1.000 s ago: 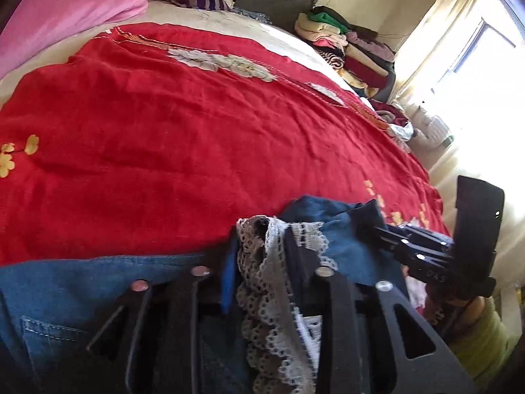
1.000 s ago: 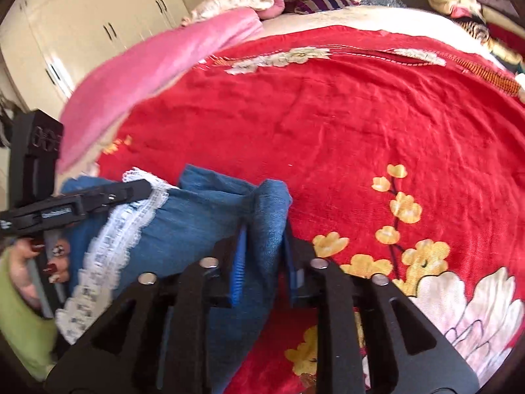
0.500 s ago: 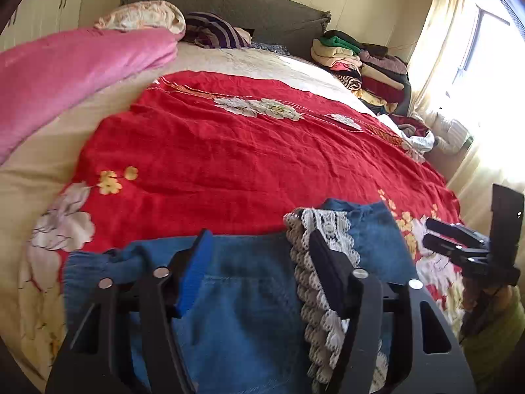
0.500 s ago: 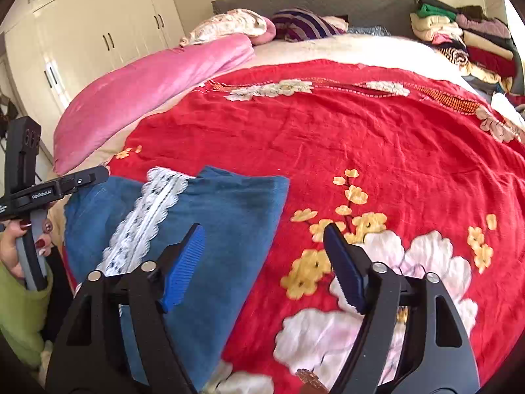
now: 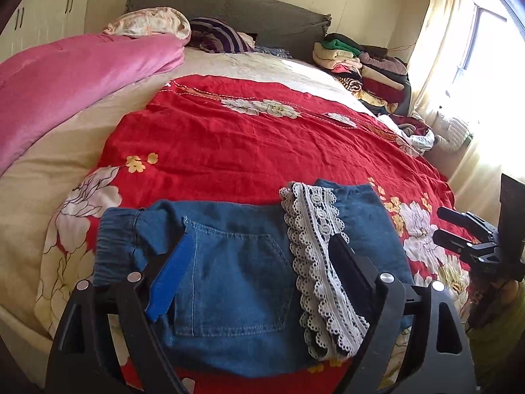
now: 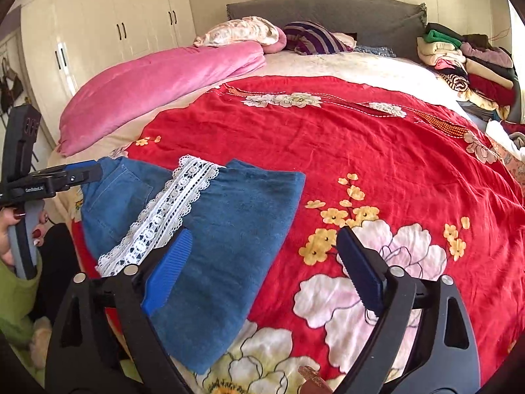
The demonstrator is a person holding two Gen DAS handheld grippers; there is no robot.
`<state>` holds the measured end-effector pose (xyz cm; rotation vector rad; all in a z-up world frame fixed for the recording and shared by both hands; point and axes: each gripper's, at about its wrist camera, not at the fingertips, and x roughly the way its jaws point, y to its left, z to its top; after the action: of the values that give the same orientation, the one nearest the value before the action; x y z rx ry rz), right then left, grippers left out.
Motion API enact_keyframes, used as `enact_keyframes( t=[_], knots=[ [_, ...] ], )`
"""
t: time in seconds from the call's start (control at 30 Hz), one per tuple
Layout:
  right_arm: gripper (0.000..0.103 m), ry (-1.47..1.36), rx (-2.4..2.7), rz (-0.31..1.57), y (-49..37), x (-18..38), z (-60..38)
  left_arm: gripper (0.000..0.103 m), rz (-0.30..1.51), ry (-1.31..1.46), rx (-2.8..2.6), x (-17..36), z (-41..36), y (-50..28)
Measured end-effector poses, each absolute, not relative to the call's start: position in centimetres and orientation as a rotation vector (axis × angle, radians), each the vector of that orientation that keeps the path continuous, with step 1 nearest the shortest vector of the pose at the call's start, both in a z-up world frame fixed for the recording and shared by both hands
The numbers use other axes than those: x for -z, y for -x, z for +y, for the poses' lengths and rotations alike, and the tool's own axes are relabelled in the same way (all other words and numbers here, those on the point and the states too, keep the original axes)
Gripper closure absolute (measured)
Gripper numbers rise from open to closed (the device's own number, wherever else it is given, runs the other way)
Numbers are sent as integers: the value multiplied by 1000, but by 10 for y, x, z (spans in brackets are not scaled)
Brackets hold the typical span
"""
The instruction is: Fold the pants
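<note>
Claws first: the left claw [image 5: 259,262] hangs low over the near edge of the bed with its jaws spread wide and nothing between them, one blue ribbed pad above the back pocket, the black finger [image 5: 347,262] lying over the lace. The right claw [image 6: 262,256] is likewise wide and holds nothing; its blue pad sits over the folded denim and its other finger over the printed flowers. In the right wrist view the person's left hand [image 6: 13,229], with dark red nails and a green sleeve, grips the handle of the left tool at the far left edge.

The pants [image 5: 229,262] lie folded into a compact block at the near edge of the bed, on the red bedspread [image 5: 249,144]. They are mid-blue denim with a gathered elastic waistband [image 5: 115,239] on the left, a stitched patch pocket in the middle and a band of white openwork lace trim [image 5: 315,249] with scalloped edges running across the top layer. The folded-over layer to the right of the lace looks softer and plainer, with a straight far edge.

The bedspread is a slightly crinkled woven cloth printed with white and yellow flowers. A plush pink duvet [image 5: 72,75] is rolled along the left side, and a pile of folded clothes [image 5: 364,65] sits by the grey padded headboard [image 5: 229,6].
</note>
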<state>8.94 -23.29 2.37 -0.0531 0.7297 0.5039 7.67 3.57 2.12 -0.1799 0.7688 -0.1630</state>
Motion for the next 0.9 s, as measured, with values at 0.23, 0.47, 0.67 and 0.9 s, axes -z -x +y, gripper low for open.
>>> enact_keyframes(
  t=[0.23, 0.47, 0.67, 0.9],
  knots=[
    [15, 56, -484, 749, -76, -21, -234, 17, 804, 200, 198, -13, 28, -57],
    [15, 65, -522, 793, -57, -4, -226, 19, 891, 194, 260, 15, 9, -41],
    [15, 60, -559, 799, -47, 6, -225, 38, 964, 239, 332, 32, 0, -34],
    [15, 56, -582, 807, -45, 15, -219, 51, 1038, 310, 359, 51, -10, -42]
  ],
)
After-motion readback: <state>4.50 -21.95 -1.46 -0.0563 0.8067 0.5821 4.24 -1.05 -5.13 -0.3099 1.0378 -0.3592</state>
